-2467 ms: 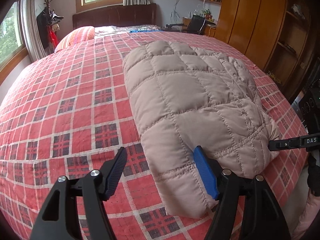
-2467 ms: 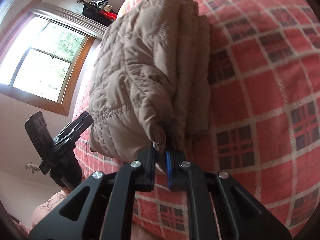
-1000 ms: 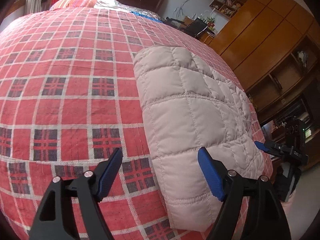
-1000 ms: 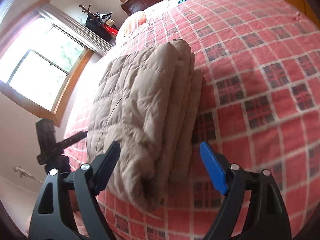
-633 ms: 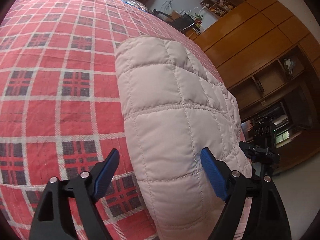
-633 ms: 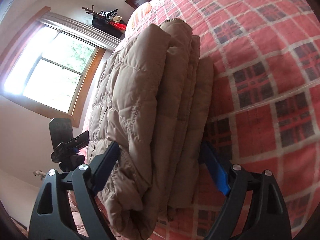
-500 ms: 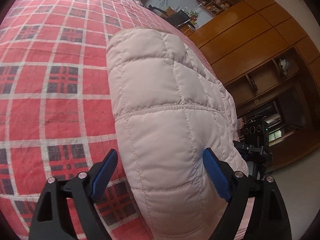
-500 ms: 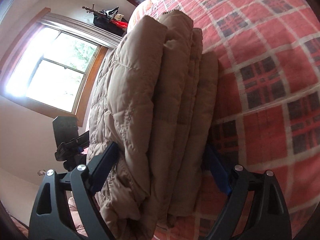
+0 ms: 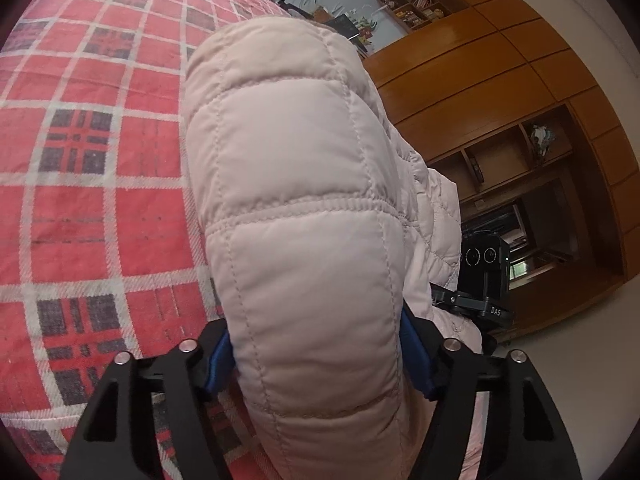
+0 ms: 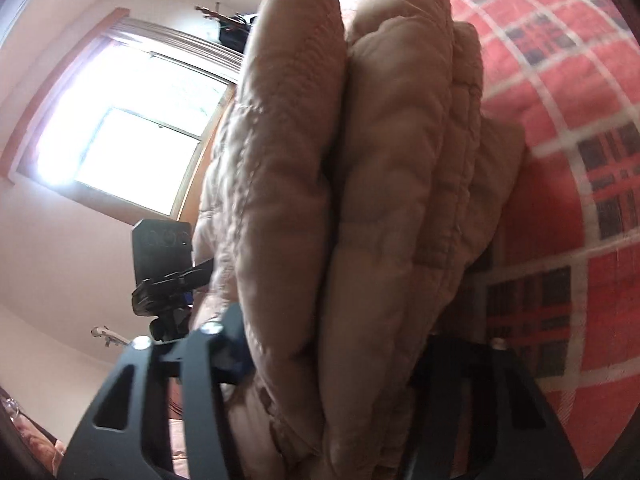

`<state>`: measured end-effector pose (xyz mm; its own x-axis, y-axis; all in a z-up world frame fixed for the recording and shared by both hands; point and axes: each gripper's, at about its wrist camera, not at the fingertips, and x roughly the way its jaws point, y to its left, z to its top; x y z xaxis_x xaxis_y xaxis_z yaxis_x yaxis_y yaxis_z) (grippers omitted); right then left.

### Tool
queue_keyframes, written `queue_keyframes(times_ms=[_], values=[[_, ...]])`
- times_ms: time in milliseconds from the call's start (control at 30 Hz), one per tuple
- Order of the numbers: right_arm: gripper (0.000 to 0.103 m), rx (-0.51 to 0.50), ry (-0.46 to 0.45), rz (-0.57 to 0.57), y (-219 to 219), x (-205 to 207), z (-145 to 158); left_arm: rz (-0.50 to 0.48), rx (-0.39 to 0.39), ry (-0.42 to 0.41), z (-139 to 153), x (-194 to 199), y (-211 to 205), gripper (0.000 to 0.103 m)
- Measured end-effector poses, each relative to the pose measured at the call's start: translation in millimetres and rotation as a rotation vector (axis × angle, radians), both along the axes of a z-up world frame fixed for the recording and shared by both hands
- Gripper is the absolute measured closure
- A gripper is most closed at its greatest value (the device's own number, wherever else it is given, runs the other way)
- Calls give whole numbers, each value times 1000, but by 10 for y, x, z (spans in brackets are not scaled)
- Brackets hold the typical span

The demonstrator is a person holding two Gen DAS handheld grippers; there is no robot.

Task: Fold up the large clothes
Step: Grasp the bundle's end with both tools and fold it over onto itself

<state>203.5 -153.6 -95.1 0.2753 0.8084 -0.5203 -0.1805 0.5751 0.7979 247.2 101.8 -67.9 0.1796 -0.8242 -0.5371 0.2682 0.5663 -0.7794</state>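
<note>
your left gripper [image 9: 316, 354] has its two blue-padded fingers [image 9: 218, 354] pressed against either side of the folded quilted jacket [image 9: 304, 216], the jaws set wide enough to take the whole thickness of the bundle, and the puffy fabric bulges out between and over them. you have hold of the jacket's near end, at the edge of the bed [image 9: 92, 184] closest to you, where the red plaid bedspread curves down and away. the jacket is a pale beige, stitched in square panels, and it is folded into a thick stack that runs from your grip back across the bed. your right gripper [image 10: 360, 352] is clamped on the same bundle from the other side: the jacket [image 10: 384, 208] shows there as several stacked layers seen edge-on, packed between the black fingers [image 10: 228, 344], with one side's blue pad just visible and the other side's hidden behind the fabric. in that view the picture is a little blurred. each gripper shows in the other's camera, just beside the jacket's far flank. beyond the bed, on the left view's side, stands a wooden wardrobe [image 9: 520, 92] with open shelves; on the right view's side a bright window [image 10: 128, 132] sits in a pale wall.
</note>
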Motion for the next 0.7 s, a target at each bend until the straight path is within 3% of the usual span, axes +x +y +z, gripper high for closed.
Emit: queue_keyframes(times_ms=[233, 433, 600, 700], values=[[61, -23, -76, 35, 181, -49, 396, 28, -52, -74, 325, 8, 222, 44], [61, -45, -127, 99, 606, 325, 760, 114, -46, -153, 644, 196, 635, 44], [61, -47, -132, 135, 1017, 681, 858, 184, -30, -165, 703, 489, 1054, 43], [61, -36, -99, 144, 1117, 953, 741, 209, -16, -152, 641, 714, 1287, 42]])
